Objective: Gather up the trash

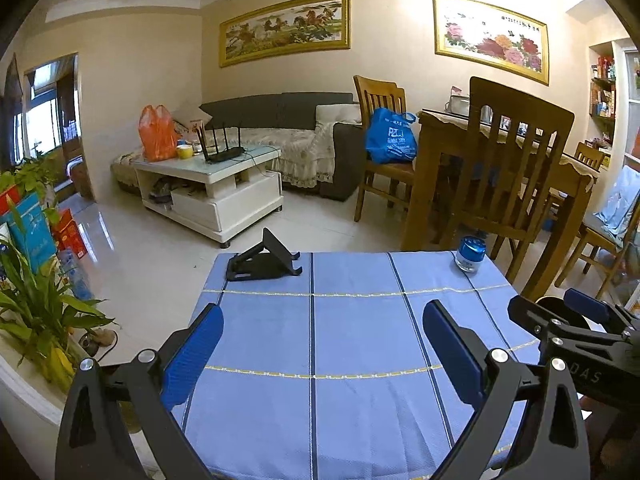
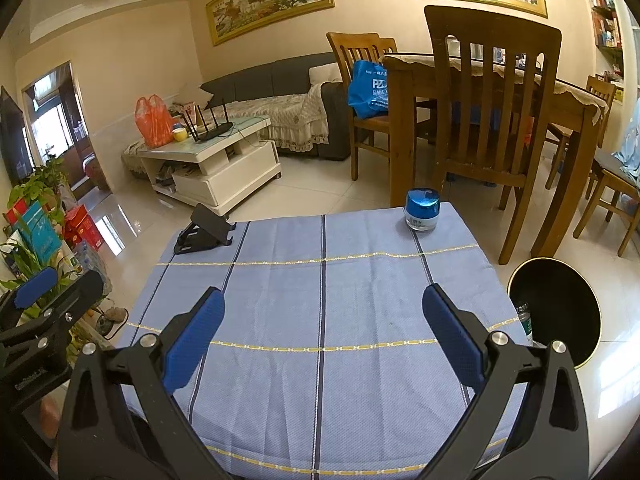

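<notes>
1. Both my left gripper [image 1: 322, 344] and right gripper [image 2: 322, 332] spread wide, empty, over the blue tablecloth [image 2: 320, 300].
2. Right of frame, the black bin [image 2: 560, 312] stands on the floor.
3. At upper right, the blue-capped jar [image 2: 423, 210] looks rigid, slick, probably glass; I'd grip its sides gently.

left gripper [image 1: 322, 344]: jaws spread wide, nothing between pads, level, pointing forward | right gripper [image 2: 322, 332]: jaws spread wide, nothing held, just beside the left, same heading
</notes>
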A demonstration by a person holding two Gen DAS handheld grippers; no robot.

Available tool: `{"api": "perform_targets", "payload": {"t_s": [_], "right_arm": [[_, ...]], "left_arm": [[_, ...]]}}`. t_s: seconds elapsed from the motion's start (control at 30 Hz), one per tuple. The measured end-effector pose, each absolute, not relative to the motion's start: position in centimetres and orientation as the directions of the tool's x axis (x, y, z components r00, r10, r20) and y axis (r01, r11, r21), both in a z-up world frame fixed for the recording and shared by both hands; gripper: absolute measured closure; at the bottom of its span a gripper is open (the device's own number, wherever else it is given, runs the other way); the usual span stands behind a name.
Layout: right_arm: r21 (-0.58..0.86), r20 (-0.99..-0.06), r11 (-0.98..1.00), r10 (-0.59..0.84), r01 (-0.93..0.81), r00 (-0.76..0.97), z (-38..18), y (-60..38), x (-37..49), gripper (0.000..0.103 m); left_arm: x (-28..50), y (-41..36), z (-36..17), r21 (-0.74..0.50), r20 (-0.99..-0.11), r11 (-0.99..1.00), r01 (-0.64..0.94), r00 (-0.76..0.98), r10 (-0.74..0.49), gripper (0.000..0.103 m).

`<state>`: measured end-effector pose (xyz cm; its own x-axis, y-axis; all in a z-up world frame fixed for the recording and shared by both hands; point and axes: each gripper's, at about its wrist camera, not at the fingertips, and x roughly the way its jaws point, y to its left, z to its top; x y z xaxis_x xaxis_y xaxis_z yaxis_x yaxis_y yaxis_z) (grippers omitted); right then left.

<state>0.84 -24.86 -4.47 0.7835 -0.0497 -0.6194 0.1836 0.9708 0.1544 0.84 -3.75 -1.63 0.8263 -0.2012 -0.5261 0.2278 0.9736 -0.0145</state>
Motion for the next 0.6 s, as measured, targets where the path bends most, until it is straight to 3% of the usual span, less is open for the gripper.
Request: {"api": "perform_targets", "payload": {"t_s": [0.2,0.33,0.6], "right_arm": [[0.163,-0.624,0.970,-0.043,0.183,0.780,-5.0,-24.9,0.7,0.005],[0.181,-0.631,0.966,-0.031,0.185,0.775,-5.5,-25.3,0.7,0.005],[0.192,-0.636,0.964,-0.019,0.182,0.772,-5.7,-25.5,0.6,0.005]], "left_arm": [[0.3,-3.8,-1.3,0.009,-0.484,0.981,0.192,0.860,-0.163,0.007],[0.8,-3.7,-1.3,-0.017,-0.497,0.966,0.259,0.836,-0.234,0.007],[0.9,-4.0,-1.5,0.008,-0.494,0.970,0.244,0.844,-0.209,0.007]]}}
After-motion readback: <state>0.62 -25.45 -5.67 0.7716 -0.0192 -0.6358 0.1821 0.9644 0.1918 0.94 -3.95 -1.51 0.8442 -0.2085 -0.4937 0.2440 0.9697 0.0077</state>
